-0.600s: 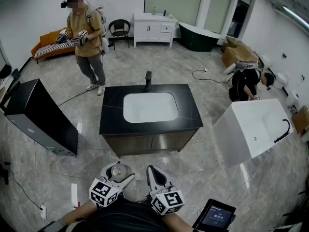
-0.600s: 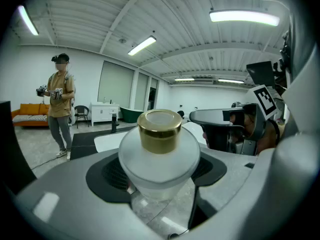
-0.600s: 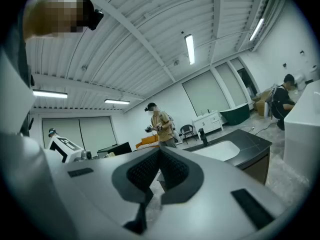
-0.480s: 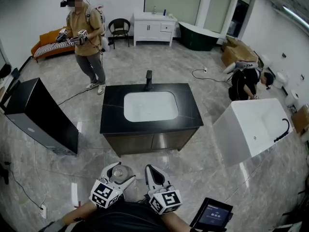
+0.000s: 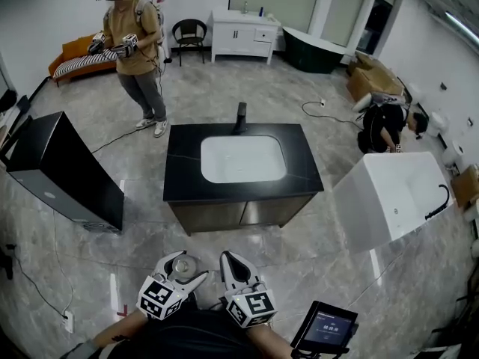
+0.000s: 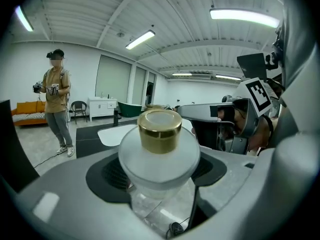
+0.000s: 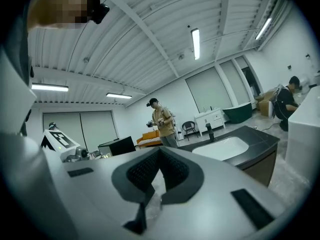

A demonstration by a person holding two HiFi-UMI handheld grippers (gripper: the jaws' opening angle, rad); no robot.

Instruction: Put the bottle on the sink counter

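Bottle point(image 6: 159, 156), frosted with a gold cap, sits clamped at its rounded body in the left gripper point(image 5: 184, 269), well short of the sink counter point(image 5: 183, 172). Right gripper point(image 5: 227, 263): jaws together, empty. Risk: the smooth body may slip and fall onto the glossy floor point(image 5: 322, 253). Counter rim dark and bare. A person point(image 5: 135, 43) stands beyond.

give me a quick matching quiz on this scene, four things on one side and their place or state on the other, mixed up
Things:
1. bottle
2. sink counter
3. faucet
4. right hand-held gripper

Place or state:
A. black top around a white basin
B. clamped in the left hand-held gripper, gold cap up
C. jaws together, nothing between them
D. stands at the counter's far edge, behind the basin

Pairs: 1-B, 2-A, 3-D, 4-C
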